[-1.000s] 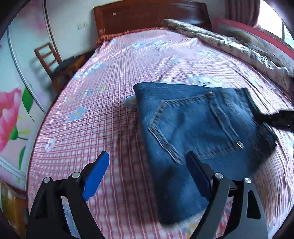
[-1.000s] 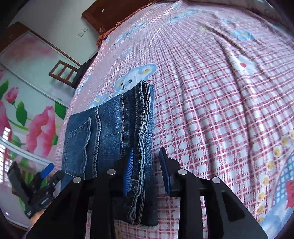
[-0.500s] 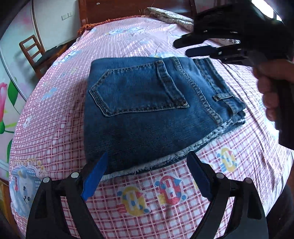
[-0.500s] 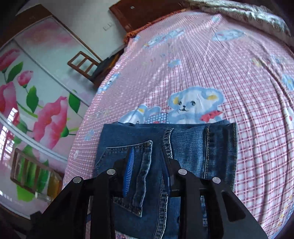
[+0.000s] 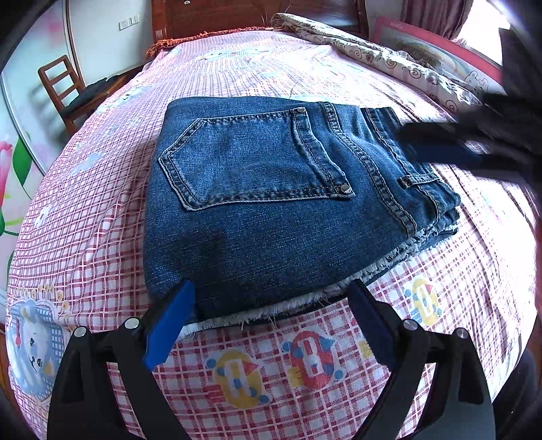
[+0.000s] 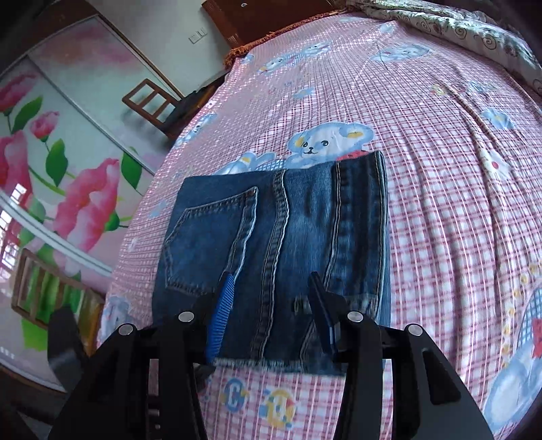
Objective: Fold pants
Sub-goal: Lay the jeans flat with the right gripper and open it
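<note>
- On the bed (image 5: 101,237): one pair of jeans (image 5: 271,203), folded into a compact stack, lying flat on the pink checked sheet near the foot end.
- Count: two grippers, one chair (image 5: 64,91), one headboard (image 5: 237,13), one rolled quilt (image 5: 389,57) along the far right side of the bed.
- Jeans: dark blue denim, one back pocket (image 5: 250,162) facing up with pale stitching and two rivets at its corners. Frayed white hem edges show along the near side of the stack; several layers visible at the right corner.
- Left gripper (image 5: 271,321): fingers wide apart, holding nothing, tips just at the near frayed edge of the jeans.
- Right gripper (image 6: 271,311): fingers apart, poised over the waistband end of the jeans, nothing clamped between them. From the left wrist view it appears blurred at the right edge, over the far right corner of the stack.
- No containers in view.
- Sheet print: bears, letters and flowers; one bear print (image 6: 325,142) sits just beyond the far edge of the jeans.
- Chair stands beside the bed on the left, near the floral wardrobe door (image 6: 50,169).
</note>
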### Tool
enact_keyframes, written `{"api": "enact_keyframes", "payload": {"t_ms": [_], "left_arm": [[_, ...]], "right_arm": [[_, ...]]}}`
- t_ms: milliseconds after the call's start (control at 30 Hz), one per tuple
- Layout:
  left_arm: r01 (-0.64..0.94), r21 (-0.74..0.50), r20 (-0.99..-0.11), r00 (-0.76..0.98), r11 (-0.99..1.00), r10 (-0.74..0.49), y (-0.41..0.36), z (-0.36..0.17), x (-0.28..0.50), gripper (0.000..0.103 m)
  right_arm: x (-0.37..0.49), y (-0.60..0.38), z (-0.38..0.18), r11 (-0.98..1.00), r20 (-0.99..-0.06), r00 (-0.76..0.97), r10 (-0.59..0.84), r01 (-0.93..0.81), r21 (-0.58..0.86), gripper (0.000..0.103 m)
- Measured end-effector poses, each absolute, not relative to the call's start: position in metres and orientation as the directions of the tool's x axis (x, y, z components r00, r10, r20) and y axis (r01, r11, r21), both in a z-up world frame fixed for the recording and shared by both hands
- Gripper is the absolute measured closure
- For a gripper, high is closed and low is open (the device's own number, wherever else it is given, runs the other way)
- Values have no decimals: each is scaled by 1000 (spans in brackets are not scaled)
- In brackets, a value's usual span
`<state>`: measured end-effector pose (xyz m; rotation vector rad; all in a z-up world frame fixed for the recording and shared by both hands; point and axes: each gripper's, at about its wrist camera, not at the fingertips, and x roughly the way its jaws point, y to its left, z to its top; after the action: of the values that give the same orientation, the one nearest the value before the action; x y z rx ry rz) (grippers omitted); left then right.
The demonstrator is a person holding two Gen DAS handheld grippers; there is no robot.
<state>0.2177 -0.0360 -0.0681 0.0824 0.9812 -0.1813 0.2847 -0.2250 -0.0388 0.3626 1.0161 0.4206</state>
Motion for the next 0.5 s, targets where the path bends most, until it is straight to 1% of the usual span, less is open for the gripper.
{"api": "enact_keyframes", "payload": {"t_ms": [167,267,333,400,500], "left_arm": [[183,-28,-832,541,983,-124,-34,-68,217,13],[177,-42,-832,539,983,-133,-33,-68,217,13],[173,-55,-832,537,983,-141,-31,-68,218,13],[168,-70,-830,538,983,-151,-29,-67,218,13],[162,-126,-817,543,979,-195,-20,-63,213,11]], "right_arm": [[255,-238,-46,857,-728,466,503,-161,490,59],[258,-247,-71,834,-725,437,532,-121,539,59],[257,-245,-77,839,-723,449,525,-130,528,59],[254,-240,-74,860,-740,455,495,-133,493,59],[251,-234,-70,867,-760,432,486,-128,481,58]]}}
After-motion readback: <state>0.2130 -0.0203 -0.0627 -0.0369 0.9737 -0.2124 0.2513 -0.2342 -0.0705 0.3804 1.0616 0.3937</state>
